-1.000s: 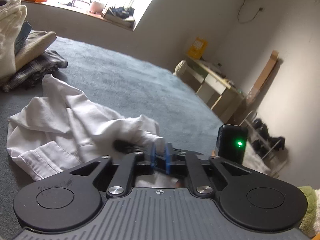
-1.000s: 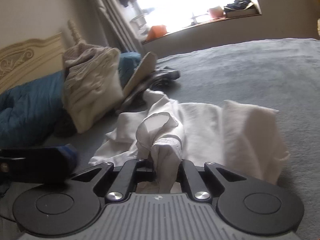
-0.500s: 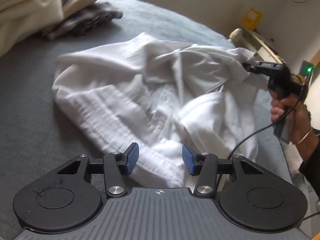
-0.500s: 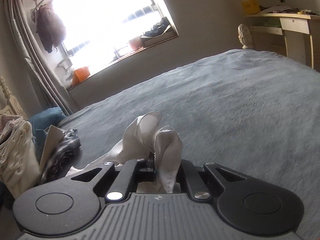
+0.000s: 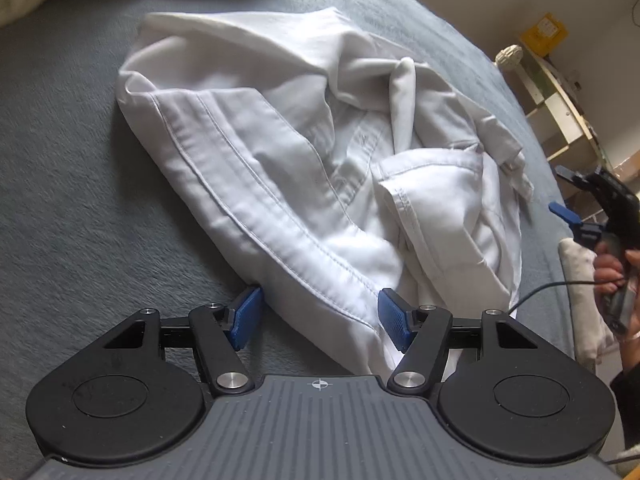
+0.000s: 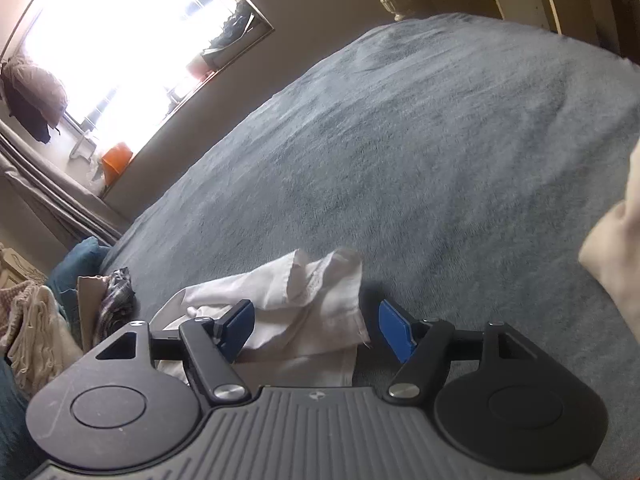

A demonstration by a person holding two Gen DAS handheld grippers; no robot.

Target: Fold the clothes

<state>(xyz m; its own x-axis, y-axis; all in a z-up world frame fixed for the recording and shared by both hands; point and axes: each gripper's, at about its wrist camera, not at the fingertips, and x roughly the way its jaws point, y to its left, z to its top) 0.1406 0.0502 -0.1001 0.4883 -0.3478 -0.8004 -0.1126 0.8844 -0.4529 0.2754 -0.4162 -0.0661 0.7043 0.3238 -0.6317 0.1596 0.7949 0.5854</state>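
Observation:
A white shirt [image 5: 304,152] lies crumpled on the grey-blue bed cover [image 5: 68,200]. My left gripper [image 5: 320,316] hangs low over the shirt's near hem, its jaws opening; the stitched hem lies between the blue pads without being pinched. In the right wrist view a sleeve end of the white shirt [image 6: 312,304] rests on the cover between the blue pads of my right gripper [image 6: 316,324], whose jaws are opening and stand apart from the cloth. The right gripper [image 5: 576,204] also shows at the right edge of the left wrist view, held in a hand [image 5: 616,272].
A pile of folded clothes [image 6: 36,320] and a plaid garment [image 6: 116,292] sit near the head of the bed. A wooden shelf unit [image 5: 560,100] stands past the bed's far side. A bright window [image 6: 120,52] is behind. Pale cloth [image 6: 616,240] crowds the right edge.
Both grippers have let go of the white shirt and their jaws stand wider. The left one sank toward the hem. The right one swung sideways and rolled; the sleeve now lies on the bed.

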